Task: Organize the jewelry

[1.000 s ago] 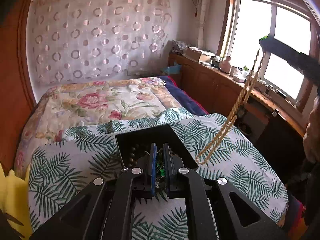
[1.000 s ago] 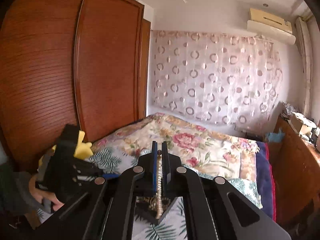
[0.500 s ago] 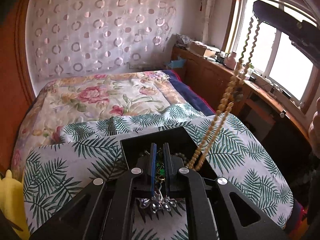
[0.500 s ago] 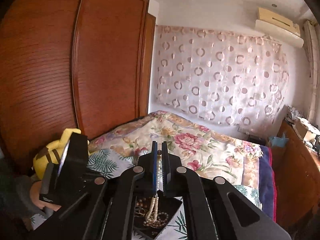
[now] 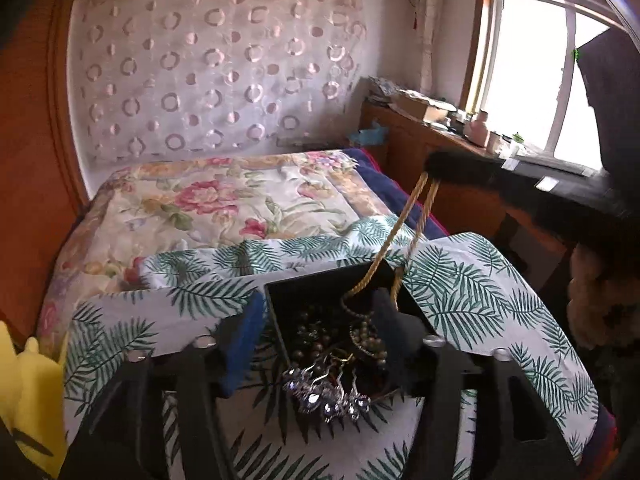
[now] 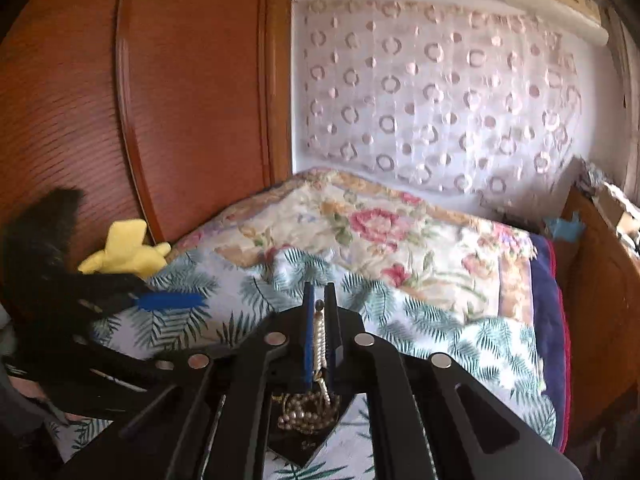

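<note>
We see the bed (image 5: 208, 216) fill the middle of both views, with the palm-leaf cloth (image 5: 472, 292) spread over its near end. On that cloth, low in the centre of the left wrist view, sits the black jewelry box (image 5: 320, 284), holding a heap of dark beads.

The left gripper (image 5: 316, 340) has just been opening: a second ago its fingers were pinched together on a small piece, and now they stand wide apart on either side of the box, touching nothing. The silver crystal piece (image 5: 326, 394) lies draped over the near rim of the box, so we judge it released, though not fully inside.

The right gripper (image 6: 319, 332) has come down from high in the frame. Its fingers have just begun to part, yet the pearl bead necklace (image 6: 319, 340) is still pinched between them, and its lower end is already coiling into the box. We judge the release is only starting.

The left view alone shows the necklace's two golden strands running from the right gripper at mid-right down into the box. The right view alone shows the strand between the pads, and the yellow plush toy (image 6: 126, 248) at mid-left by the wooden wardrobe (image 6: 120, 100).
</note>
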{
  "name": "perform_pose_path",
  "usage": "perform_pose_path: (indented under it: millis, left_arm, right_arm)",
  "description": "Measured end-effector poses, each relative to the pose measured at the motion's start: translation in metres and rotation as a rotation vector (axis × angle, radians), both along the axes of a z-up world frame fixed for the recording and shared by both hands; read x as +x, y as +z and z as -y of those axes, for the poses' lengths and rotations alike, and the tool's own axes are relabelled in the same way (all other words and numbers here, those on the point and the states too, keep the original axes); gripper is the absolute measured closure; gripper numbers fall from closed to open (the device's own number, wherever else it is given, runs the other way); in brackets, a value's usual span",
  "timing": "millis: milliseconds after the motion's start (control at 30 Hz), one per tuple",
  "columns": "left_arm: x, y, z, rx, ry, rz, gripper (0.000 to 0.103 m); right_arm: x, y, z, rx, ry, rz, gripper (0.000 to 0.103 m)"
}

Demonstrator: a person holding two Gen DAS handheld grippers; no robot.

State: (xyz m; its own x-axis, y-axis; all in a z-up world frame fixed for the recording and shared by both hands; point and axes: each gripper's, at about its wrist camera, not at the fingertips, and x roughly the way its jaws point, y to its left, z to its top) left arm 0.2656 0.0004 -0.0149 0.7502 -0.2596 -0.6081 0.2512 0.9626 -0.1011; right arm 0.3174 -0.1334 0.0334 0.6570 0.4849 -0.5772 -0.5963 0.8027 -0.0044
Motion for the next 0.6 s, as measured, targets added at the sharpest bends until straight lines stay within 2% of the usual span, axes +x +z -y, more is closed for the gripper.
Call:
perform_pose_path:
  millis: [67,267,333,400,467,600]
  left_arm:
    - [-0.010,0.004,-0.002,0.013,0.022,0.016,0.029]
    - [-0.050,0.017,-0.006,0.046,0.085,0.063,0.009]
    - [-0.063,0.020,-0.007,0.047,0.101,0.075,0.008]
    - [-0.080,0.024,-0.009,0.049,0.119,0.088,0.008]
    - [-0.094,0.026,-0.007,0.055,0.136,0.102,0.008]
    - [-0.125,0.027,-0.005,0.076,0.161,0.130,0.008]
  right_arm:
    - [-0.004,-0.005,0.000,0.001,-0.013,-0.002,0.062]
    - [-0.035,-0.007,0.009,0.019,-0.047,0.003,0.060]
    - [-0.052,-0.009,0.015,0.034,-0.067,0.000,0.060]
    - [-0.065,-0.013,0.018,0.032,-0.088,0.002,0.053]
    - [-0.088,-0.017,0.023,0.021,-0.126,0.024,0.036]
    - [-0.127,-0.023,0.036,0.040,-0.173,0.039,0.029]
